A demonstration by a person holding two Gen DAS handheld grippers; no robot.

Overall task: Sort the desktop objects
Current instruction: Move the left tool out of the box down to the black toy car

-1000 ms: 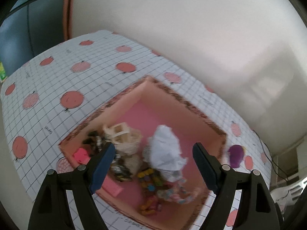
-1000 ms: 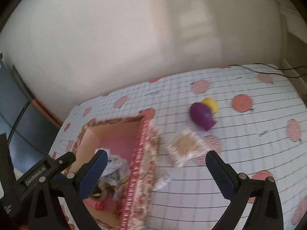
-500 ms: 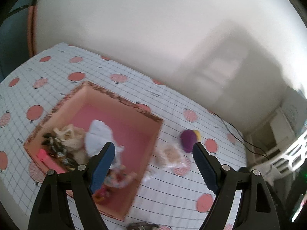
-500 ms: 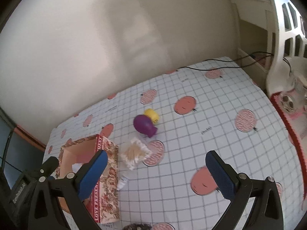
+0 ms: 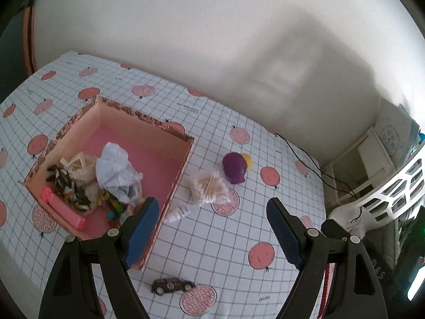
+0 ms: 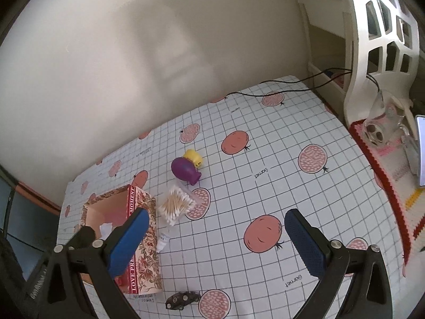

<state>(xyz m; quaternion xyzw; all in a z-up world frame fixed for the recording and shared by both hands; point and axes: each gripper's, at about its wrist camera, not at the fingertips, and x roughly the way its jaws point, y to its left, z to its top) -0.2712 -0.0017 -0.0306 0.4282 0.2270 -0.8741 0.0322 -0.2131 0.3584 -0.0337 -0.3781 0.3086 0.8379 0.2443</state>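
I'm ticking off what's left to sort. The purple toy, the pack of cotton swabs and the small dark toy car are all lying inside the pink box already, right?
Not quite. The purple toy, the pack of cotton swabs and the small dark toy car are all lying on the tablecloth, outside the pink box. Both wrist views show this; the right one shows the swabs just beside the box's wall.

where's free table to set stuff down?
Bare cloth right of the cotton swab bag and purple toy, out to the table's right edge. Crowded: the box, near end full, plus swabs, small tube and toy car beside it.
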